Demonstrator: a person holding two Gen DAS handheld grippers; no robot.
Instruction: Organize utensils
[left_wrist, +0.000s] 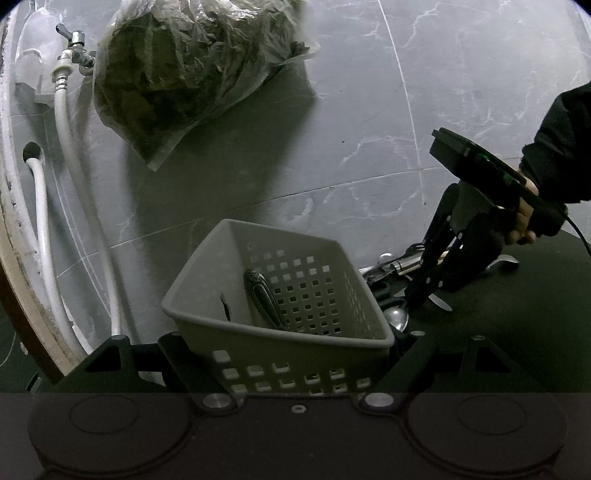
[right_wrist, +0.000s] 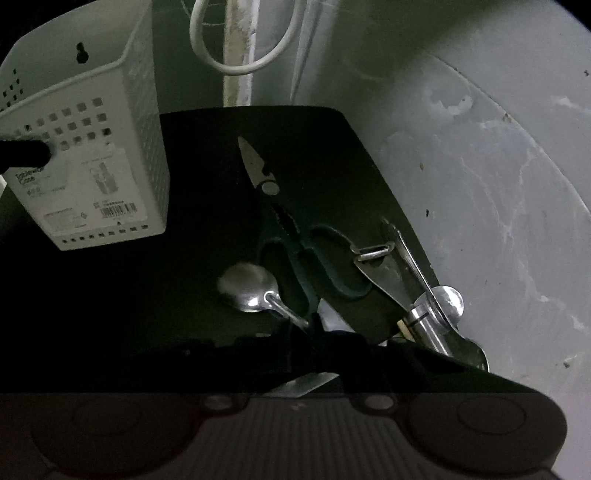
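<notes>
Left wrist view shows you a grey, white-veined marble floor (left_wrist: 369, 110) and, near you, a black mat (left_wrist: 517, 332) with a loose heap of metal utensils (left_wrist: 399, 266) on it. A clear, crinkled plastic bag (left_wrist: 192, 70) of dark leafy stuff lies on the tiles, beside a chrome tap (left_wrist: 75, 44) and white hoses (left_wrist: 70, 166).

Your left gripper (left_wrist: 291, 354) has its fingers pressed on opposite sides of the white plastic basket (left_wrist: 207, 288), a square, hole-punched caddy tilted toward you. One ornate-handled utensil (left_wrist: 264, 299) leans inside it.

Your right hand (left_wrist: 524, 218), in a dark sleeve, holds the right gripper (left_wrist: 421, 299) angled steeply down into the heap. From its own camera the fingertips are lost in shadow; its jaws are drawn nearly together, and you cannot tell what, if anything, is caught between them. Just ahead lie a spoon (right_wrist: 251, 288), dark-handled kitchen scissors (right_wrist: 280, 221) with blades closed, and a shiny steel cylindrical handle (right_wrist: 432, 317).
</notes>
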